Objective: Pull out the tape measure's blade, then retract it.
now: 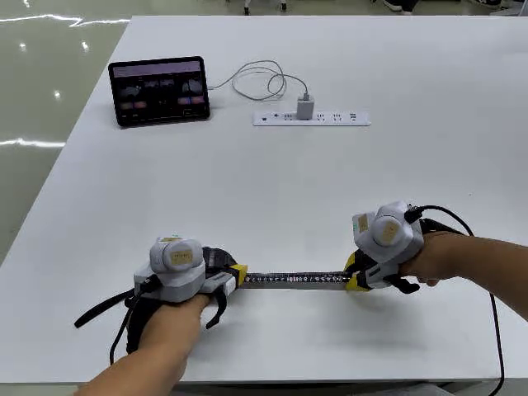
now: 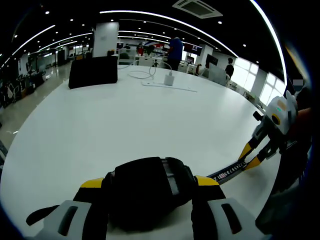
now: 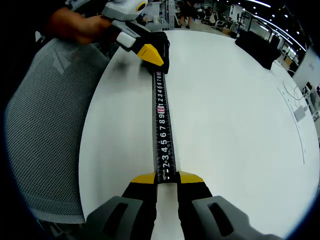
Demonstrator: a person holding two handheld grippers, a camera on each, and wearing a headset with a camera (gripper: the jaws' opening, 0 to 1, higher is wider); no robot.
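We hold the tape measure's black case (image 2: 145,192) in our left gripper (image 1: 235,276), jaws clamped on its two sides. It sits low on the white bench (image 1: 272,190) near the front edge, so the body is anchored against the pull. Our right gripper (image 3: 166,177) is pinched on the free end of the blade (image 3: 164,135), which runs straight and flat between the two, numbers facing up. Holding both grippers level and in line looks meant to stop the blade kinking. The case is the one container here, and whatever blade remains is wound inside it, hidden from us. We judge retraction not yet begun. A tablet (image 1: 158,89) and a power strip (image 1: 311,119) lie well apart at the far side
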